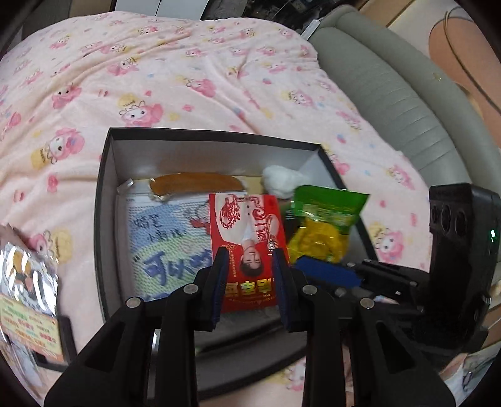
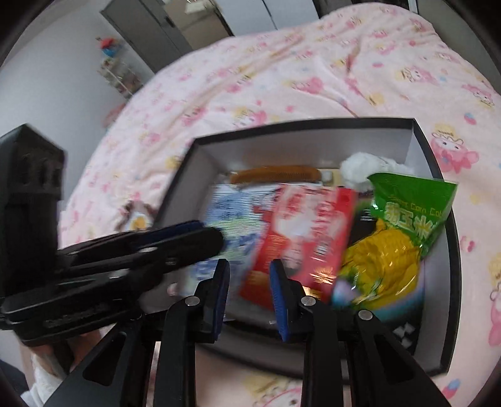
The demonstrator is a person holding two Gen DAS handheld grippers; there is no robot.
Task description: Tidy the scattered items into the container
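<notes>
A black box with a white inside lies on the pink bedspread. In it are a blue-and-white packet, a red packet, a green-and-yellow corn snack bag, a brown comb and a white wad. My left gripper is open and empty over the box's near edge. My right gripper is open and empty there too. Each gripper shows in the other's view, the right one and the left one.
A silver snack packet lies on the bedspread left of the box. A grey padded bed edge runs along the right. A grey door and a small shelf stand beyond the bed.
</notes>
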